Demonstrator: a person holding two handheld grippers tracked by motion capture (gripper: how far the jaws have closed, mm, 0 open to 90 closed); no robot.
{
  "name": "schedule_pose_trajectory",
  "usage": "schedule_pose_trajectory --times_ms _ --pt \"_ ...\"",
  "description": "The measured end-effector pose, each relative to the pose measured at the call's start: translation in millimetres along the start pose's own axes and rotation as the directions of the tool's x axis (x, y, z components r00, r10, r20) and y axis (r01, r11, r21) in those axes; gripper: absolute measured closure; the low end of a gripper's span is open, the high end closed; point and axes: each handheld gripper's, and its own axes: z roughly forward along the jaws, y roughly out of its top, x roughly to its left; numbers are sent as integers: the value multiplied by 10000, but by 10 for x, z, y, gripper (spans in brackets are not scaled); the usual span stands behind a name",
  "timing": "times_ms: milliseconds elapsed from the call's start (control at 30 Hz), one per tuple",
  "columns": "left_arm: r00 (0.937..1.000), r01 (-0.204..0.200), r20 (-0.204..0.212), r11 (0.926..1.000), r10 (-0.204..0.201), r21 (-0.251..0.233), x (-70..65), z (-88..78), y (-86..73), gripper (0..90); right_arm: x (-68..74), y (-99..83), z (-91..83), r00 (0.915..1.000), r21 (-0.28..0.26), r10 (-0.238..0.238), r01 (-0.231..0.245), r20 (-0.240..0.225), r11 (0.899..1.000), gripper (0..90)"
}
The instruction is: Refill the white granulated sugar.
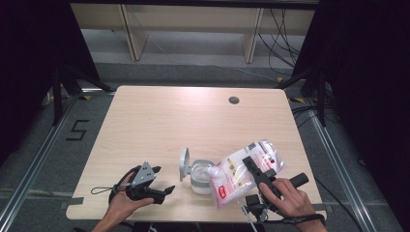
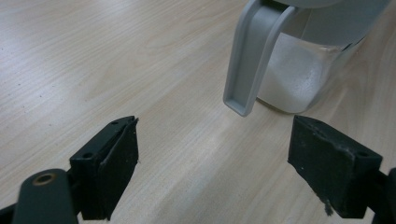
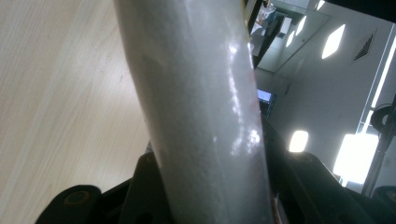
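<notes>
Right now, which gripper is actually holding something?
The right gripper: clamped on the white bag, tilted over the jar. The left gripper is open, empty.

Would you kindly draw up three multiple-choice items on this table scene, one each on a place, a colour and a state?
1. Where does the clear jar stand?
A. at the table's far edge
B. between the two grippers, near the front edge
C. on the floor

2. What colour is the jar's flip lid?
A. red
B. green
C. grey

3. How is the left gripper?
A. open, holding nothing
B. shut on the jar
C. shut on the bag

Answers: 1 B, the high view shows the jar between the left gripper and the right gripper. 2 C, the lid stands open and grey. 3 A, the left gripper view shows its jaws apart over bare table; the right gripper clamps the plastic bag.
</notes>
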Motion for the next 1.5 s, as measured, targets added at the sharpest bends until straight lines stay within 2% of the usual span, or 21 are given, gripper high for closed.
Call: schedule_pose_trajectory --times_ms 33,100,167,200,300,333,500,567,600,667,833,867,900,1000,1033,1233,1300,1333,1400,1467,1500 --pt "10000 57 7 10000 -57 -53 -4 4 -1 158 3 1 1 10000 3 75 -75 9 10000 669" --pt "10000 4 2 10000 -4 -5 0 1 0 157 -25 -1 11 9997 -92 -257 257 49 9996 670" --pt "10000 51 3 10000 -50 -52 -3 4 0 158 -13 -6 5 9998 105 -120 121 -125 9999 671" --pt "10000 65 3 10000 -65 -57 -3 4 0 158 4 -14 4 10000 128 41 -41 -13 9999 672" --pt "10000 69 4 10000 -69 -65 -3 5 -1 158 -10 -33 -3 9999 223 -16 19 -129 9997 672" --pt "10000 84 27 9999 -84 -83 -4 7 -2 158 13 -44 -4 9997 217 254 -253 -52 9994 673" --pt "10000 -61 32 10000 61 -72 6 5 2 158 3 -58 -16 9996 210 280 -280 -13 9994 674" --pt "10000 97 -1 9999 -97 -66 -5 5 -1 158 7 -55 -11 9995 129 310 -310 22 9994 674" --pt "10000 65 6 10000 -65 -65 -3 5 -1 158 -21 -50 -8 10000 51 -79 78 59 10000 674" --pt "10000 81 2 9999 -81 -65 -4 5 -1 157 -20 -44 -13 9999 145 -87 88 -116 9999 675" --pt "10000 81 29 9999 -81 -83 -4 7 -2 158 -4 -33 3 9999 15 119 -119 -29 9999 677" --pt "10000 82 24 9999 -82 -80 -4 7 -2 158 -29 -40 0 9998 61 -177 177 -94 9998 677" --pt "10000 83 16 9999 -83 -84 -3 7 -2 158 -5 -42 -6 9998 143 159 -158 -71 9998 678" --pt "10000 -32 45 10000 32 -90 5 8 0 158 0 -59 -15 9997 242 233 -230 -122 9994 679" --pt "10000 89 34 9999 -89 -90 -2 9 -2 158 -6 -60 -16 9997 260 163 -158 -179 9995 680" --pt "9999 -104 41 9999 104 -35 11 1 2 158 -5 -38 -15 9999 151 125 -124 -23 9998 683" --pt "9999 -101 37 9999 101 -39 10 1 2 157 -43 -37 2 9995 -99 -286 287 117 9995 683" --pt "9999 -111 39 9999 111 -36 11 1 2 158 -3 -37 -8 9996 75 266 -266 -51 9996 684" --pt "9999 -110 42 9999 111 -42 10 0 2 158 -24 -47 -9 10000 93 21 -20 -19 10000 685" --pt "9999 -98 88 9999 98 -25 13 1 3 157 3 -63 -18 9993 290 332 -326 -181 9990 687" --pt "9999 -97 42 9999 97 -34 11 1 3 157 -25 -69 -9 10000 127 -58 58 -31 9999 688"
